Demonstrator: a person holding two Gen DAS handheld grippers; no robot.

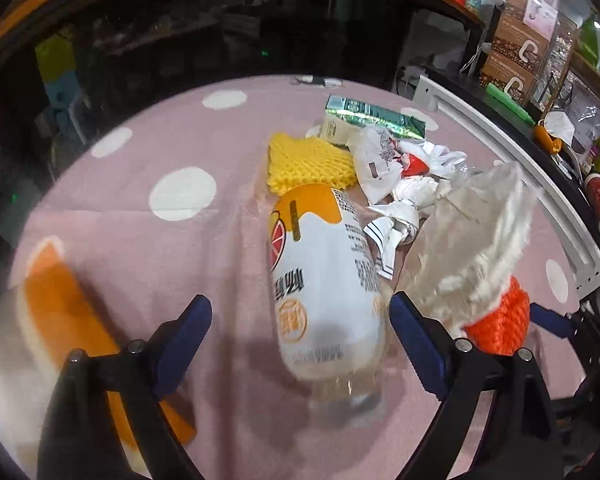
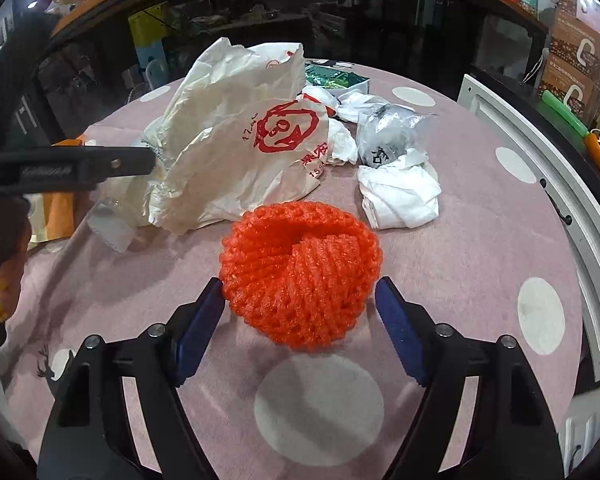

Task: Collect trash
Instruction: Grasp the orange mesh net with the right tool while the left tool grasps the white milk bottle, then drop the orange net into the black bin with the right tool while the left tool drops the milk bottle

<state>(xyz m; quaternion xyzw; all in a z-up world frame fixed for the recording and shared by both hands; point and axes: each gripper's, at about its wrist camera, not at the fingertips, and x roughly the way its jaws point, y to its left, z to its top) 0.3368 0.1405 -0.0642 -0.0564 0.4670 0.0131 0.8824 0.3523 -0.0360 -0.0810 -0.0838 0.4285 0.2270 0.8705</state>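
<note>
The orange foam fruit net [image 2: 298, 276] was seen directly ahead of the right gripper [image 2: 300, 316], bracketed by its wide-spread jaws. The left gripper [image 1: 300, 344], likewise wide, was held astride a bottle [image 1: 324, 280] lying lengthwise on the tablecloth [image 1: 140, 240].

A shop: stocked shelves [image 1: 540, 40] around a polka-dot tablecloth [image 2: 460, 240].

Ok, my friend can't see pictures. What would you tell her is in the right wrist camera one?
The open right gripper reaches around an orange foam net lying on a pink tablecloth with white dots. Behind the net are a crumpled white bag with a red stamp and wadded white paper. The left gripper comes in from the left edge.
</note>
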